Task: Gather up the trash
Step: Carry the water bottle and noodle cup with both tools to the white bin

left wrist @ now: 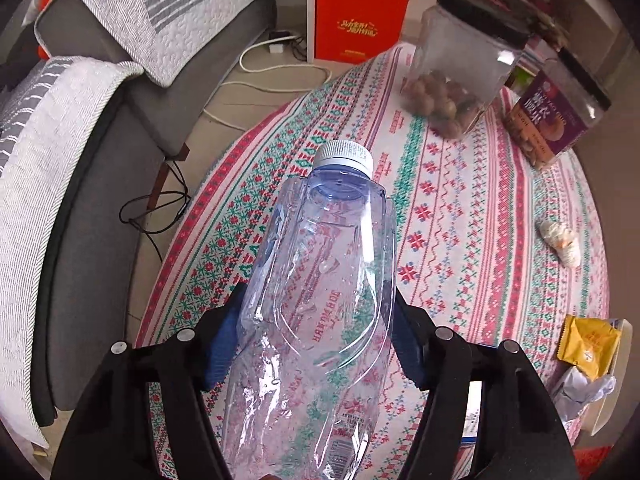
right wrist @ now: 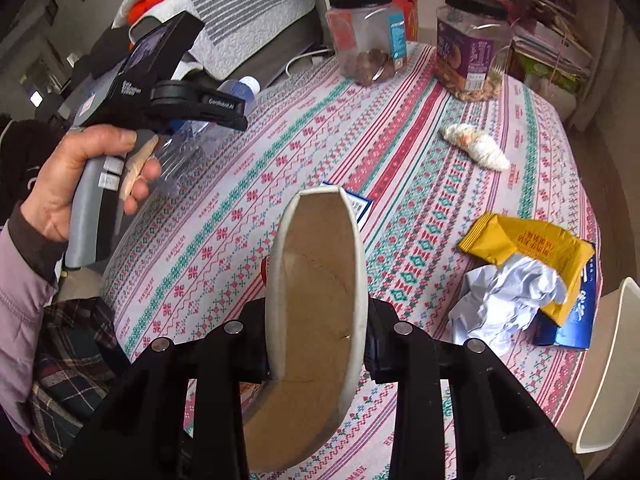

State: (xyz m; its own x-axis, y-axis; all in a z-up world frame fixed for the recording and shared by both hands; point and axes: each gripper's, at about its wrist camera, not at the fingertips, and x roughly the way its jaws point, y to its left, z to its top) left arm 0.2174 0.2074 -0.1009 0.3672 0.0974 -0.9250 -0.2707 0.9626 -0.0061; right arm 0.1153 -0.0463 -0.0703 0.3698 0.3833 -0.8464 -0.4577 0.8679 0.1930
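My left gripper point(left wrist: 316, 344) is shut on a clear empty plastic bottle point(left wrist: 320, 280) with a white cap, held across its body above the patterned tablecloth point(left wrist: 460, 208). The right wrist view shows that bottle point(right wrist: 240, 88) in the hand-held tool at the left. My right gripper point(right wrist: 318, 344) is shut on a squashed paper cup point(right wrist: 316, 300), white outside and brown inside, pressed flat between the pads. Loose on the cloth lie a white crumpled wad point(right wrist: 476, 146), a yellow wrapper point(right wrist: 528, 248) and crumpled silvery paper point(right wrist: 508, 300).
Two clear jars with black lids point(left wrist: 460, 60) point(left wrist: 560, 112) stand at the table's far side. A blue box point(right wrist: 576, 320) lies under the wrapper, and a blue-white card point(right wrist: 358, 204) behind the cup. A white chair point(right wrist: 608, 360) is at the right, a grey sofa point(left wrist: 100, 160) at the left.
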